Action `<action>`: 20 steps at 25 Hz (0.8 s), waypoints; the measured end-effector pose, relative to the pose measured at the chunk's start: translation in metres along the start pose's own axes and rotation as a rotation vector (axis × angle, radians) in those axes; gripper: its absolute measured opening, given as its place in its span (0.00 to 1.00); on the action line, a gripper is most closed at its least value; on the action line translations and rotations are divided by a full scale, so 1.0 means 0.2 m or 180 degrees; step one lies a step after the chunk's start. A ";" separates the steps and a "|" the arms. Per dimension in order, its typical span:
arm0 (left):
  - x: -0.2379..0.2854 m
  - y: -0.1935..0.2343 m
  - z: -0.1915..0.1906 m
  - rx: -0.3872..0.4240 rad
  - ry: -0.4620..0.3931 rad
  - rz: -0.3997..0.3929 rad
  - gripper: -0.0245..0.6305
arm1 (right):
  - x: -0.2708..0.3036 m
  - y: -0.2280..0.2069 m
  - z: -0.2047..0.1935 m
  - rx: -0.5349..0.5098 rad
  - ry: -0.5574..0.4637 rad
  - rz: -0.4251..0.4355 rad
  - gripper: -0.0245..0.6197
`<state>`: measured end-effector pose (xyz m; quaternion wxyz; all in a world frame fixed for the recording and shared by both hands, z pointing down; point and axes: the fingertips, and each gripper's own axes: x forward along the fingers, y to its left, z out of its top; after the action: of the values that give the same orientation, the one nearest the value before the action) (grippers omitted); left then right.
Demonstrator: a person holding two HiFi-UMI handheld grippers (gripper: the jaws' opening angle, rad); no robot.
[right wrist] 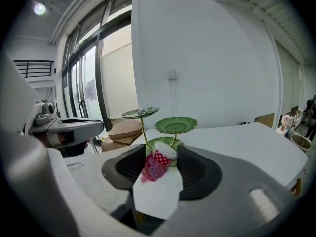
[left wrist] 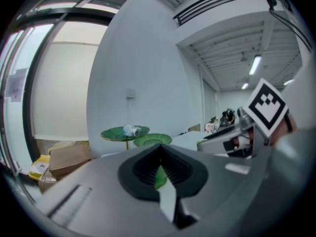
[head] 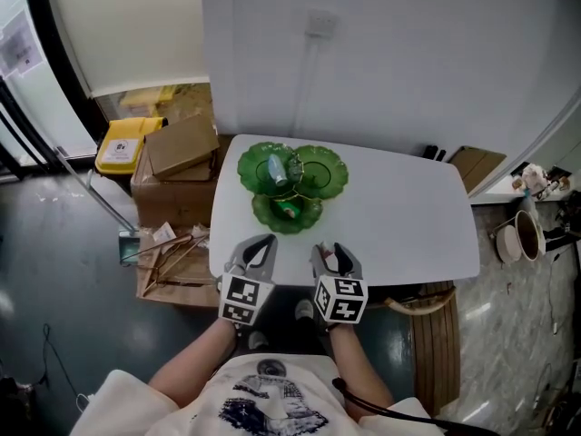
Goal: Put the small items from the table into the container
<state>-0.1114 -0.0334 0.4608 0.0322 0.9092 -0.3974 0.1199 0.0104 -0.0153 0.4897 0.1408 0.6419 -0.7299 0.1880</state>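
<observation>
A green three-tier leaf dish stand [head: 292,182] rises at the far left of the white table [head: 408,216]. A clear-wrapped item lies in its top-left dish [left wrist: 124,131], and a green item lies in the lowest dish. Both grippers hover over the near table edge, pointing at the stand. My left gripper [head: 259,246] has its jaws almost together, with a thin bright-green piece [left wrist: 160,176] pinched between the pads. A small pink packet with a red, white-dotted end [right wrist: 157,163] is clamped in my right gripper [head: 329,251]. The stand [right wrist: 175,125] shows just beyond that packet.
Cardboard boxes [head: 182,153] and a yellow container [head: 125,143] stand on the floor left of the table. A wooden frame [head: 168,262] lies beside them. A white wall runs close behind the table. A pot [head: 526,234] sits at the right, and a wooden slatted piece [head: 436,334] stands near the table's right corner.
</observation>
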 end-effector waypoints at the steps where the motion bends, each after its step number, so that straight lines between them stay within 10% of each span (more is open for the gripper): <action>1: 0.01 0.00 0.00 -0.0012 -0.0005 0.0002 0.02 | 0.00 -0.01 0.01 -0.0007 -0.0011 0.0002 0.35; 20: 0.55 0.00 0.05 -0.0097 0.0140 0.0200 0.02 | 0.40 -0.34 0.27 -0.0176 -0.0039 0.0383 0.35</action>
<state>-0.0367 -0.1132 0.4778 0.0510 0.8929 -0.4267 0.1348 0.0695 -0.1174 0.4835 0.1424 0.5939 -0.7729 0.1719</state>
